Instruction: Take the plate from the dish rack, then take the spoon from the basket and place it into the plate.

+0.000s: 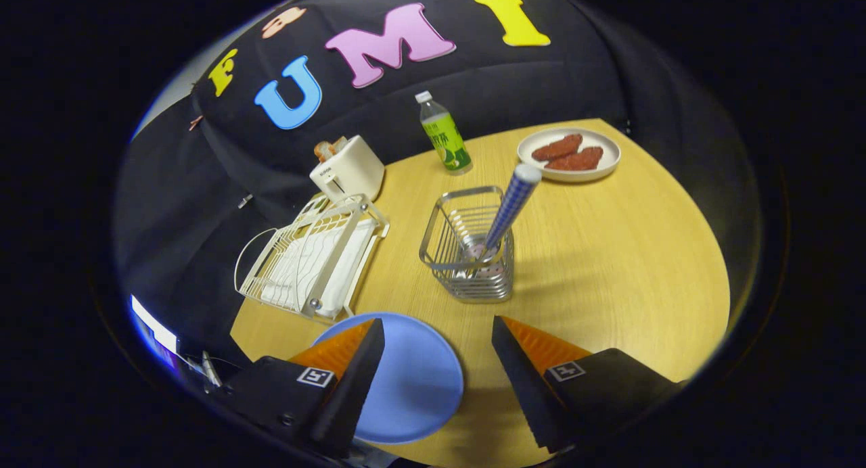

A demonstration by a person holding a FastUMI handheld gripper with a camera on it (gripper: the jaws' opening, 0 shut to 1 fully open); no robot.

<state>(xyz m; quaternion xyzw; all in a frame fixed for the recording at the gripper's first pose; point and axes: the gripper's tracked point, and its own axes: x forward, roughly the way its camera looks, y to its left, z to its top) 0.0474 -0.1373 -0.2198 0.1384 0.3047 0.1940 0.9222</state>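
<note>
The gripper point(438, 339), spread and empty above the blue plate point(406, 387), should pinch the light, stiff spoon point(511, 207) at its checked handle.

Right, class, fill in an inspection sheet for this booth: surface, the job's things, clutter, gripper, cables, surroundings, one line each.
Surface: wooden table, bare ahead of the gripper.
Job's things: blue plate lies flat on the table, partly behind the left finger; dish rack beside it; spoon stands tilted in the wire basket, checked handle up.
Clutter: toaster behind the rack; green bottle upright; white plate of food at the far edge.
Gripper: gripper open, holding nothing, fingers short of the basket.
Cables: thin white loop by the rack's far side, cannot tell whether it is a cable.
Surroundings: black cloth wall.
</note>
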